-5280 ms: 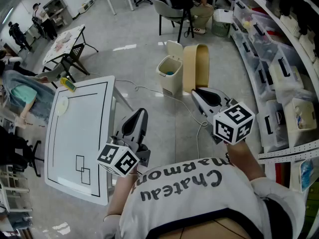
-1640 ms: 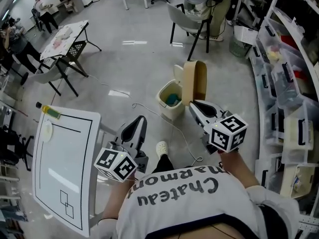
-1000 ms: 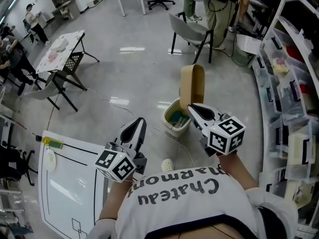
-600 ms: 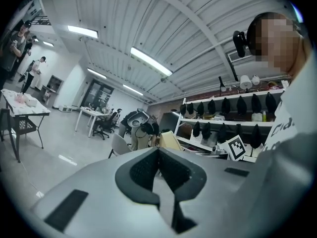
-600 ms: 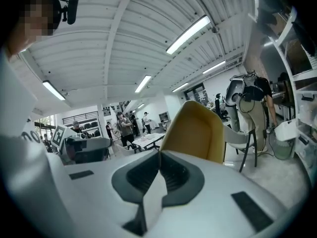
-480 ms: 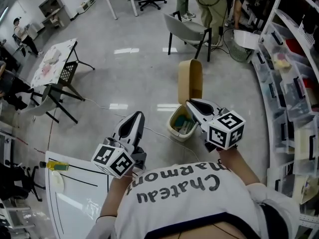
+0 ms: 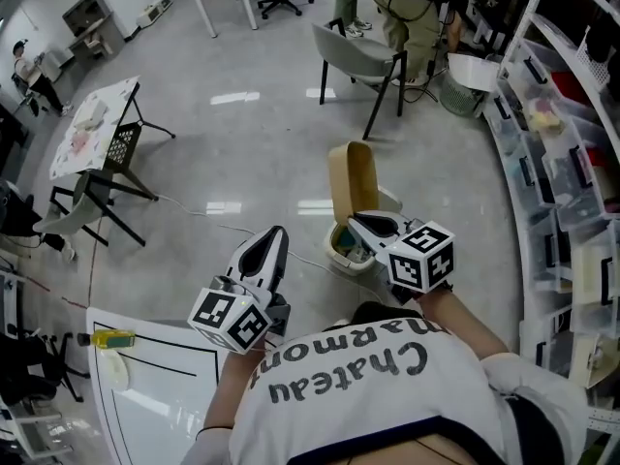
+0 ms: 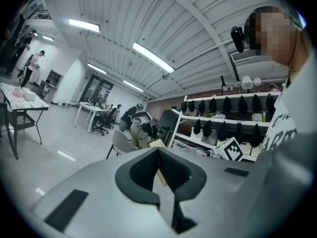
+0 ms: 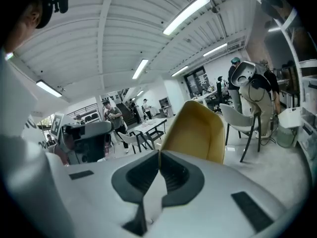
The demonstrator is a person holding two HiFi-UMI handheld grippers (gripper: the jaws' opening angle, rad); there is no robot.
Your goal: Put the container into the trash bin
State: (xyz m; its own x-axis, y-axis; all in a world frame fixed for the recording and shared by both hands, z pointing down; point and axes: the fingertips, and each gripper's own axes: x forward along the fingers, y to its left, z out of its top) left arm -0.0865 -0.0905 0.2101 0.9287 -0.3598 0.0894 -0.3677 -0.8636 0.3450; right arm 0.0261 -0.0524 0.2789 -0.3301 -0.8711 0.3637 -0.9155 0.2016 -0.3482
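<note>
Trash bin (image 7: 336, 258): pale smooth plastic, tan rounded lid (image 7: 341, 176) upright, directly beyond the right gripper (image 7: 357, 221) jaw tips. Teal item (image 7: 351, 247) lies inside; cannot confirm it is the container. Right gripper and left gripper (image 7: 275, 234) both have their jaws pressed together, gripping nothing.

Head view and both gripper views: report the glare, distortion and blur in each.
Head view: sharp, fisheye bends the shelves; bright glare patches lie on the glossy floor. Left gripper view: dark rounded corners, mosaic patch at top right. Right gripper view: same dark corners, ceiling lamps blown out white.
</note>
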